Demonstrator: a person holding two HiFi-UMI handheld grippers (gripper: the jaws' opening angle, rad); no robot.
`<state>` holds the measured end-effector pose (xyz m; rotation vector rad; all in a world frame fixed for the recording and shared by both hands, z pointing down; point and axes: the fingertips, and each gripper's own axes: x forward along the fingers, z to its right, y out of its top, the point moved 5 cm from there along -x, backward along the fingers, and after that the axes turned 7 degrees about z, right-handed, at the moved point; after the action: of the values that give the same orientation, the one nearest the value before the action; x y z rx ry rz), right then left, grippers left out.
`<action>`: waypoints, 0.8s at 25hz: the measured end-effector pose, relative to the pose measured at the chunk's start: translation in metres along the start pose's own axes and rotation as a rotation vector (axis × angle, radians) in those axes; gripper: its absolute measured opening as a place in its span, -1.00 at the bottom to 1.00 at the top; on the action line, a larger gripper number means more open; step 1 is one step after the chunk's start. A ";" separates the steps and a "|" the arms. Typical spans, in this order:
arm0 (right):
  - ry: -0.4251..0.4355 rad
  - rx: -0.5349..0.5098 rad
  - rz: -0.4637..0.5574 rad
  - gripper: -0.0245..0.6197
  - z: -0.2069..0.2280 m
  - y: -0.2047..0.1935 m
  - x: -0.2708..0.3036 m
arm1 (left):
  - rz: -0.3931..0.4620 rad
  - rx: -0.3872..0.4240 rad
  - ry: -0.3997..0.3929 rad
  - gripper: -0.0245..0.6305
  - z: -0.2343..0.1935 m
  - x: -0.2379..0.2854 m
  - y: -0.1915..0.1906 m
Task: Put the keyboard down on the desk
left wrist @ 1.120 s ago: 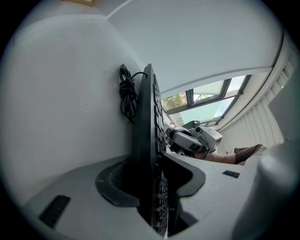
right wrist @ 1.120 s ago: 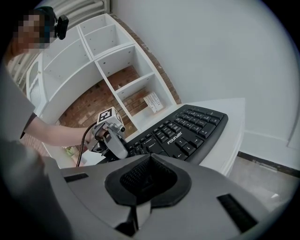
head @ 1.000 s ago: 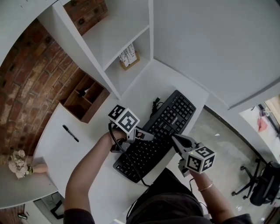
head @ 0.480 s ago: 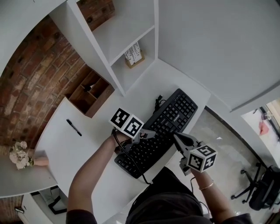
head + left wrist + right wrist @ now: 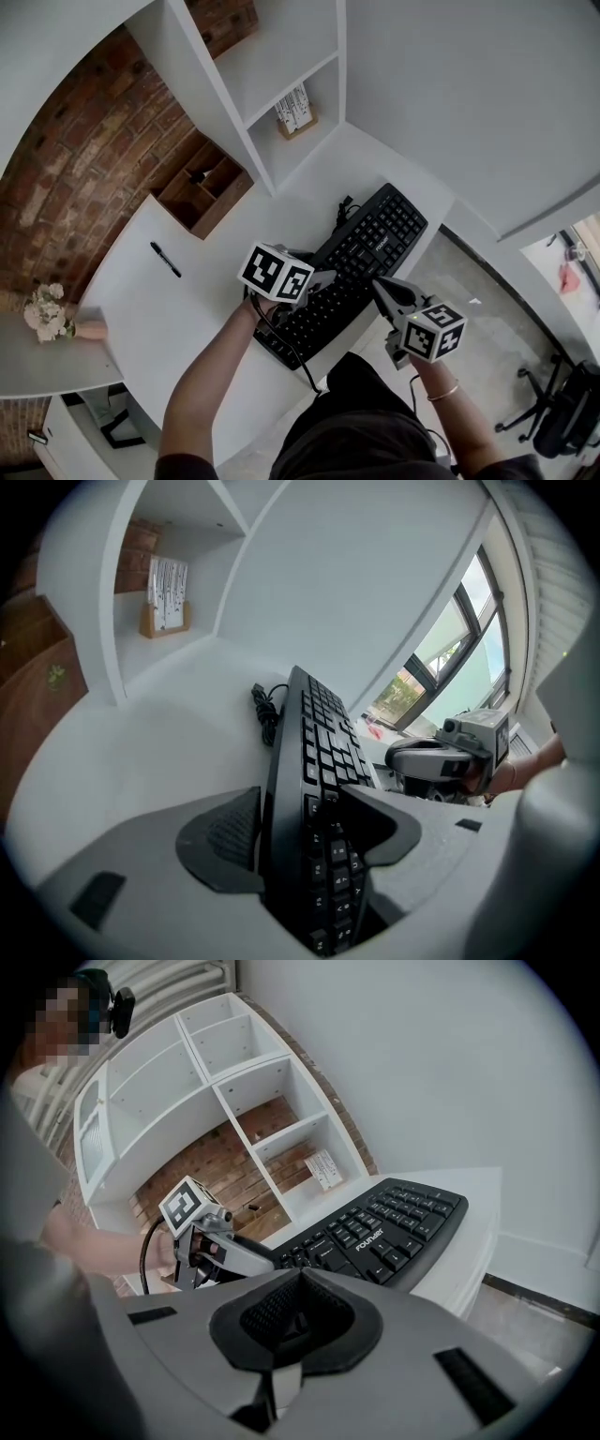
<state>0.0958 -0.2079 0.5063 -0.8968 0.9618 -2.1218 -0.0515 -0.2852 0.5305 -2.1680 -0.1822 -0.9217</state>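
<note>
A black keyboard (image 5: pixel 361 258) is lying diagonally on the white surface (image 5: pixel 178 309) at the centre of the head view, with its cable (image 5: pixel 341 214) bunched at its upper edge. The left gripper (image 5: pixel 305 822) is opening its jaws, and the keyboard's lower-left end is sitting between them. The right gripper (image 5: pixel 298 1312), just right of the keyboard, is hovering closed and empty.

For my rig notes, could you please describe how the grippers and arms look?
Left gripper and right gripper: grey pointed fingers, dark ribbed pads, white cubes with black square markers. Black cable on the left, whose fingers are opening around the keyboard. Bare forearms; bracelet on right wrist.
</note>
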 end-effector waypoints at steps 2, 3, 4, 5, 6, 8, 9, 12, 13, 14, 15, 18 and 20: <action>0.003 -0.008 0.007 -0.91 -0.001 0.002 -0.002 | 0.039 0.024 0.066 -0.18 0.000 -0.006 0.001; 0.004 -0.012 0.010 -0.91 -0.002 0.002 -0.002 | 0.066 0.032 0.108 -0.18 -0.003 -0.011 0.002; 0.006 -0.015 0.012 -0.91 -0.003 0.003 -0.003 | 0.096 0.037 0.149 -0.18 -0.006 -0.016 0.004; 0.008 -0.018 0.014 -0.91 -0.004 0.003 -0.004 | 0.129 0.036 0.178 -0.18 -0.009 -0.023 0.005; 0.009 -0.022 0.016 -0.91 -0.005 0.003 -0.005 | 0.165 0.029 0.197 -0.18 -0.010 -0.030 0.006; 0.013 -0.029 0.018 -0.91 -0.007 0.002 -0.009 | 0.245 0.009 0.224 -0.22 -0.009 -0.046 0.009; 0.015 -0.032 0.019 -0.91 -0.008 0.002 -0.010 | 0.287 0.005 0.241 -0.24 -0.006 -0.055 0.009; 0.026 -0.047 0.025 -0.91 -0.014 0.001 -0.017 | 0.411 0.010 0.317 -0.32 0.007 -0.084 0.007; 0.031 -0.052 0.027 -0.91 -0.017 0.000 -0.019 | 0.449 0.016 0.353 -0.45 0.012 -0.094 0.004; 0.039 -0.057 0.030 -0.91 -0.021 0.000 -0.021 | 0.483 0.024 0.390 -0.61 0.017 -0.104 0.000; 0.047 -0.063 0.032 -0.91 -0.025 -0.001 -0.022 | 0.511 0.031 0.425 -0.69 0.023 -0.113 -0.004; 0.081 -0.085 0.034 -0.91 -0.039 -0.002 -0.027 | 0.575 0.024 0.499 -0.75 0.042 -0.137 -0.021; 0.105 -0.103 0.037 -0.91 -0.049 -0.001 -0.030 | 0.619 0.006 0.542 -0.81 0.054 -0.151 -0.033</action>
<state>0.0742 -0.1660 0.4733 -0.8168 1.1414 -2.1216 -0.1449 -0.2011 0.4250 -1.7180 0.7057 -1.0744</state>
